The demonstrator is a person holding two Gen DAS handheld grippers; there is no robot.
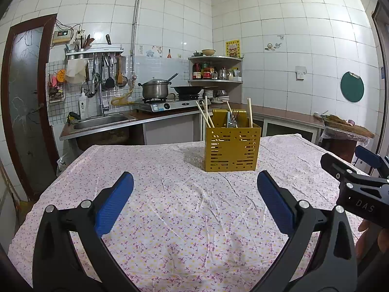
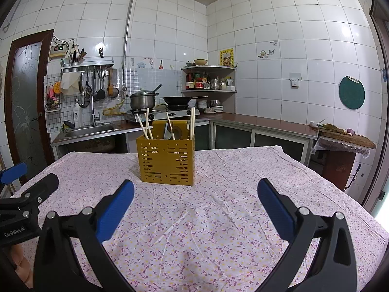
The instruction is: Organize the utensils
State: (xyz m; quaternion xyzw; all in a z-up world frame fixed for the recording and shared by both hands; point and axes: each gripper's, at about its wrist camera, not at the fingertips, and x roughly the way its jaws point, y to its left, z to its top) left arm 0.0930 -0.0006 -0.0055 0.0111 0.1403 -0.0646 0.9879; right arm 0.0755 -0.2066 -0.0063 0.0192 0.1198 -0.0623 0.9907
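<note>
Left claw: the left claw (image 1: 194, 203) is wide open, with nothing between its blue pads (image 1: 115, 204); it hangs above the near part of the table.
Right claw: the right claw (image 2: 194, 204) is also wide open and holds nothing; in the left wrist view its black body shows at the right edge.
Table: the table (image 1: 170, 219) is covered with a white cloth with small purple and yellow flowers, a little wrinkled.
Utensil holder: the yellow utensil holder (image 1: 232, 148) with slots in its wall stands upright on the far middle of the table, well apart from both claws.
Chopsticks: pale chopsticks (image 1: 205, 118) lean in the left compartment; one more pair stands nearly upright at the right side.
Forks: metal forks (image 1: 234, 119) stand in the middle compartment, prongs up.
Behind the table: a kitchen counter with a sink (image 1: 102, 120), a steel pot (image 1: 155, 88) and a black wok (image 1: 187, 89) on a gas stove.
</note>
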